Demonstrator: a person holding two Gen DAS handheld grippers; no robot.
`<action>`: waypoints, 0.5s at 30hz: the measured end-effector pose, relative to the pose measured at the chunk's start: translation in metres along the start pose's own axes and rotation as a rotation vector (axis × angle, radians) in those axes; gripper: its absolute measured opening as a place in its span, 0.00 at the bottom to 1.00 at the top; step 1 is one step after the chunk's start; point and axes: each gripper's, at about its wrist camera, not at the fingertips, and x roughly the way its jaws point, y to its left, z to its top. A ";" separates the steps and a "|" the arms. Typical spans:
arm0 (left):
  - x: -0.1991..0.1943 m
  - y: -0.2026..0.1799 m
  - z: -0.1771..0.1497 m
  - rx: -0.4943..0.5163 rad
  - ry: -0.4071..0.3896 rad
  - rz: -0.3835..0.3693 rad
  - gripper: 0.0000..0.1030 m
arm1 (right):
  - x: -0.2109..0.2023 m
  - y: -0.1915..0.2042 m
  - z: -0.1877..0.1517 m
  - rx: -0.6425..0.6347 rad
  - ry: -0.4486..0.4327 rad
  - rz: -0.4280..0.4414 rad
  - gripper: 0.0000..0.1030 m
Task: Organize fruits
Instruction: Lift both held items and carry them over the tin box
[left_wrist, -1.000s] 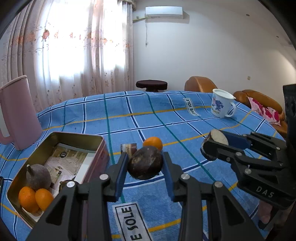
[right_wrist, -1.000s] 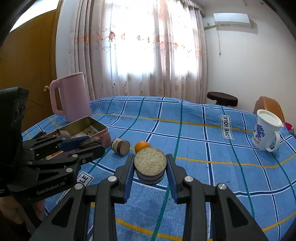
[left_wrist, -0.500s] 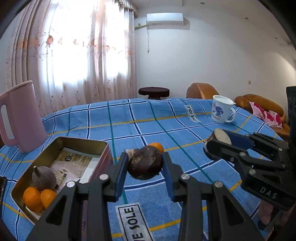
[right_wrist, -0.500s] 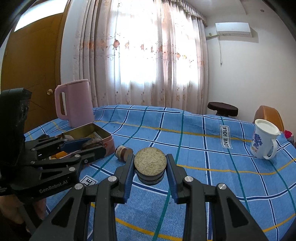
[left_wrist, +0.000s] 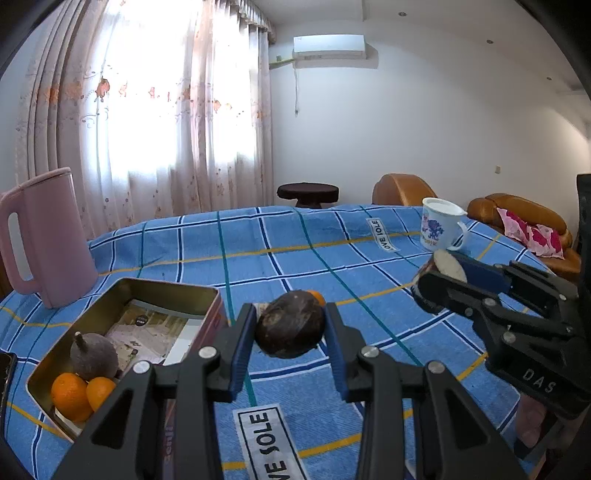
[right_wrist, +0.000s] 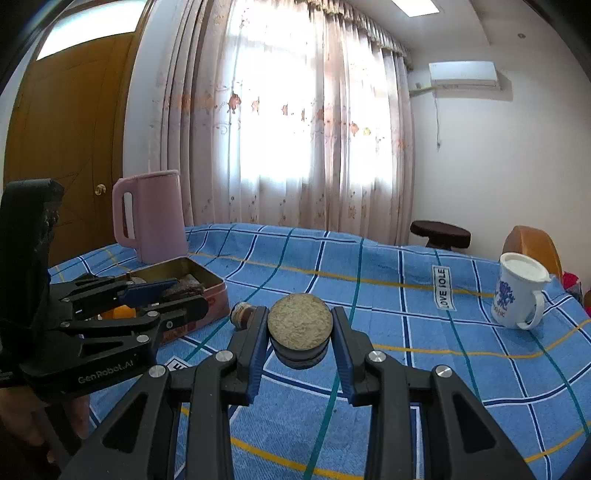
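Both grippers have come up since a second ago, so the table sits lower in both views and the stray orange (left_wrist: 317, 295) is now mostly hidden behind the held fruit.

Closest in, the left gripper (left_wrist: 290, 326) is clamped on a dark brown fruit (left_wrist: 290, 324), held in the air above the blue checked tablecloth (left_wrist: 295, 254), just right of the tin box (left_wrist: 207, 295). The right gripper (right_wrist: 300, 334) is squeezed around a cut fruit half (right_wrist: 300, 322), pale flat face up, also off the table.

In the near end of the tin there's a purple fruit (left_wrist: 94, 355) with two oranges (left_wrist: 80, 393) touching it, and printed paper lining the bottom.

A small brown cut piece (right_wrist: 241, 314) lies on the cloth between the tin and the right gripper.

Further back, a pink jug (left_wrist: 44, 240) stands behind the tin, and a white mug (right_wrist: 517, 295) with a blue print sits well off to the right. Beyond the table: a dark round stool (left_wrist: 307, 192), curtains (left_wrist: 155, 110) and an air conditioner (left_wrist: 330, 46).
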 end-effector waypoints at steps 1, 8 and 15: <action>-0.001 0.000 0.000 -0.001 -0.002 -0.002 0.37 | -0.001 0.000 0.000 -0.002 -0.004 -0.004 0.34; -0.002 0.003 -0.001 -0.006 -0.003 -0.028 0.37 | 0.001 0.006 0.000 -0.030 0.002 -0.035 0.34; -0.003 0.008 -0.002 -0.011 0.008 -0.056 0.37 | 0.011 0.019 0.003 -0.048 0.044 -0.026 0.34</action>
